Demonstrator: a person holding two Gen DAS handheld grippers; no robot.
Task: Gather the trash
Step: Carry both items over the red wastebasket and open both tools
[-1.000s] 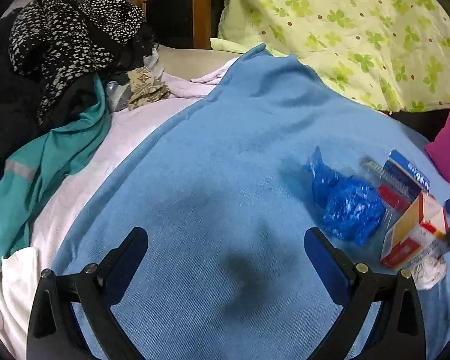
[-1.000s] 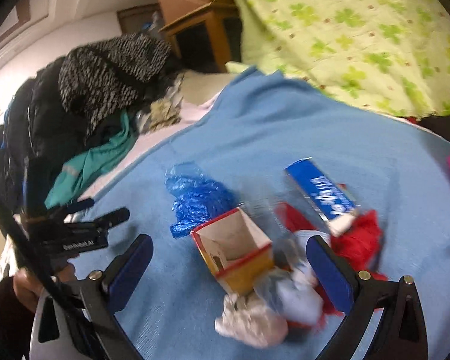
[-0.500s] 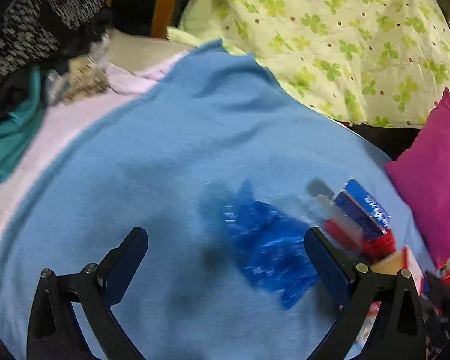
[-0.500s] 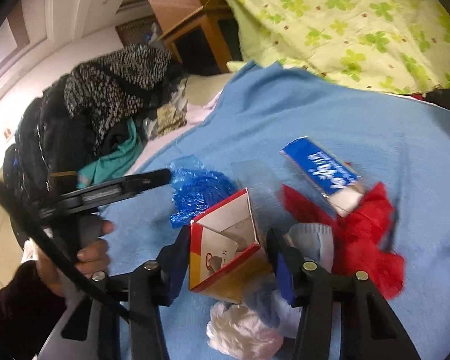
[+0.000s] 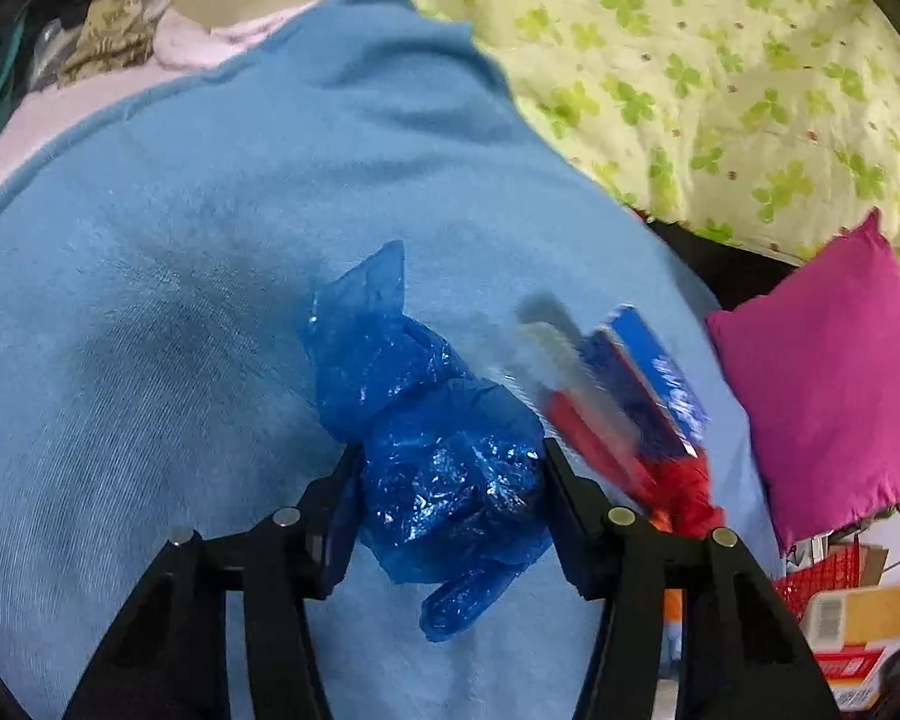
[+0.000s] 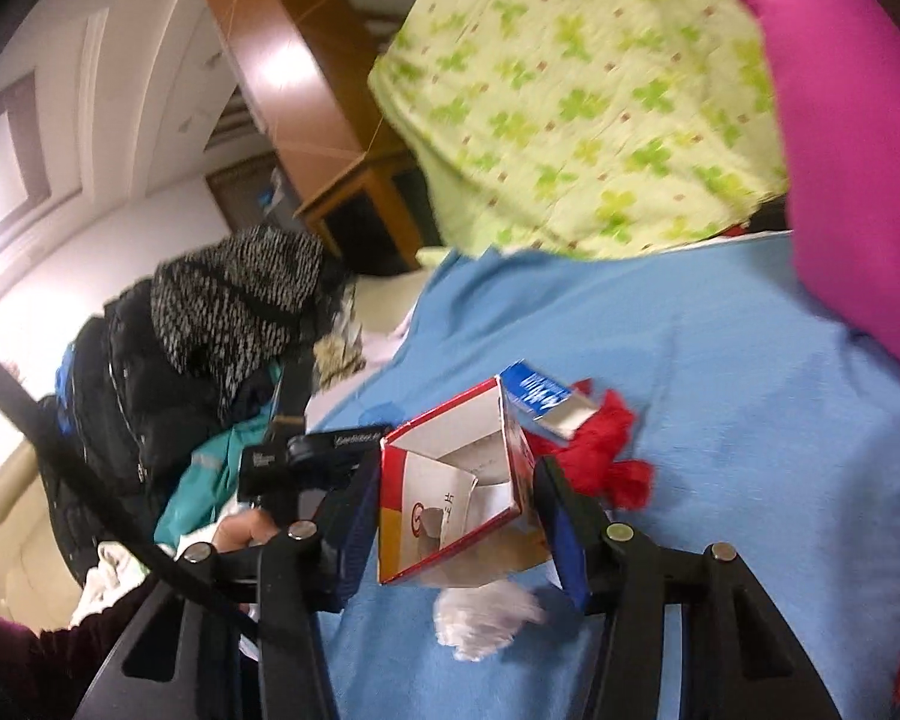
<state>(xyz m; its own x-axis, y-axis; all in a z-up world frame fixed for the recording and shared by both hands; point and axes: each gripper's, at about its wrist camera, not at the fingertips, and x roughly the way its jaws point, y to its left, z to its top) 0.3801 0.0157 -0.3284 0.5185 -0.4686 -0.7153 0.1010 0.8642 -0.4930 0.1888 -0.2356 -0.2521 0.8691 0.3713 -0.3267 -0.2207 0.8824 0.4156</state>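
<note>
On the left, the left tongs (image 5: 450,483) were closing around the crumpled blue plastic bag (image 5: 444,450), which lay on the blue blanket (image 5: 180,240); both pads were pressed into its sides. For a sound pick, the squeeze should take the bulk of the bag, not a loose flap, and catch no blanket beneath. Just right of the bag lay a blurred blue-and-white packet (image 5: 654,384) and a red scrap (image 5: 690,486), close enough to snag on lifting. Further right stood a magenta cushion (image 5: 828,384). The right tongs (image 6: 453,510) were clenched on an open red-and-white carton (image 6: 450,492), held off the blanket. It should stay level with its mouth up, the grip firm without crushing the walls. A white wad (image 6: 480,618) remained beneath it.
</note>
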